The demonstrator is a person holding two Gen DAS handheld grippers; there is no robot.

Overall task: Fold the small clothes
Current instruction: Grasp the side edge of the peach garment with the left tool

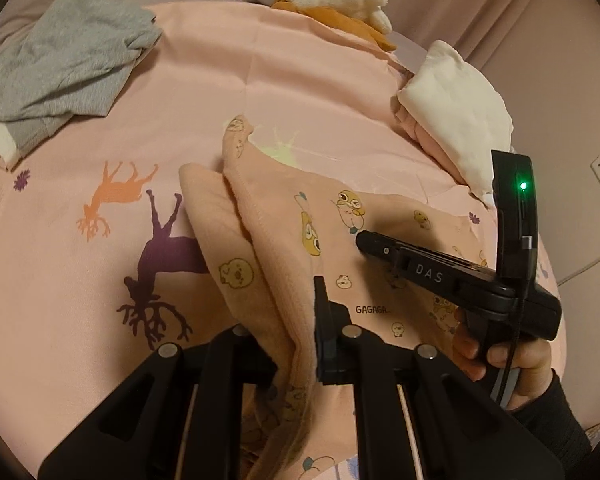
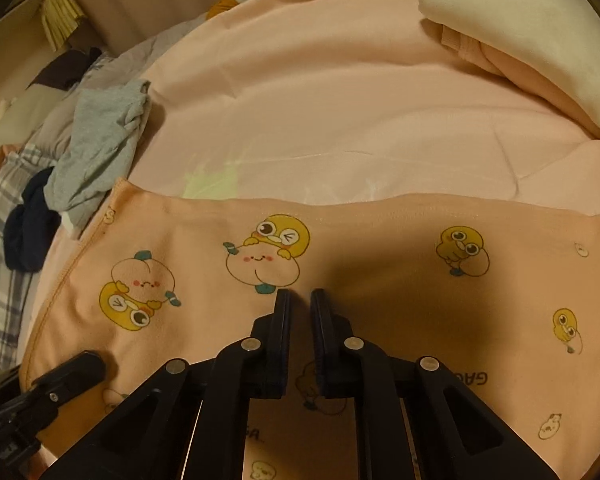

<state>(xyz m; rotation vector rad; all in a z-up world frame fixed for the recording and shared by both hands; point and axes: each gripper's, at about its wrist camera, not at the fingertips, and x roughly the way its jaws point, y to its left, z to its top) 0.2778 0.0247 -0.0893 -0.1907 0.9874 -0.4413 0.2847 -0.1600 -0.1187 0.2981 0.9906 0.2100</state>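
The peach cartoon-print garment [image 2: 380, 264] is lying on the pink bed cover [image 2: 320, 100], its far hem running straight across. The left gripper [image 1: 296, 320] is pinching a raised fold of it. The right gripper [image 2: 300, 300] is nearly closed, its fingers on the cloth; grip unclear. Bare cover is stretching toward twelve o'clock, with grey clothes [image 2: 104, 148] crowding ten o'clock and a folded cream pile [image 2: 520, 24] at two.

The black two-finger right gripper [image 2: 300, 300] pinches the peach cartoon-duck-printed cotton garment [image 2: 380, 248] lying on the pink bedsheet [image 2: 320, 100].
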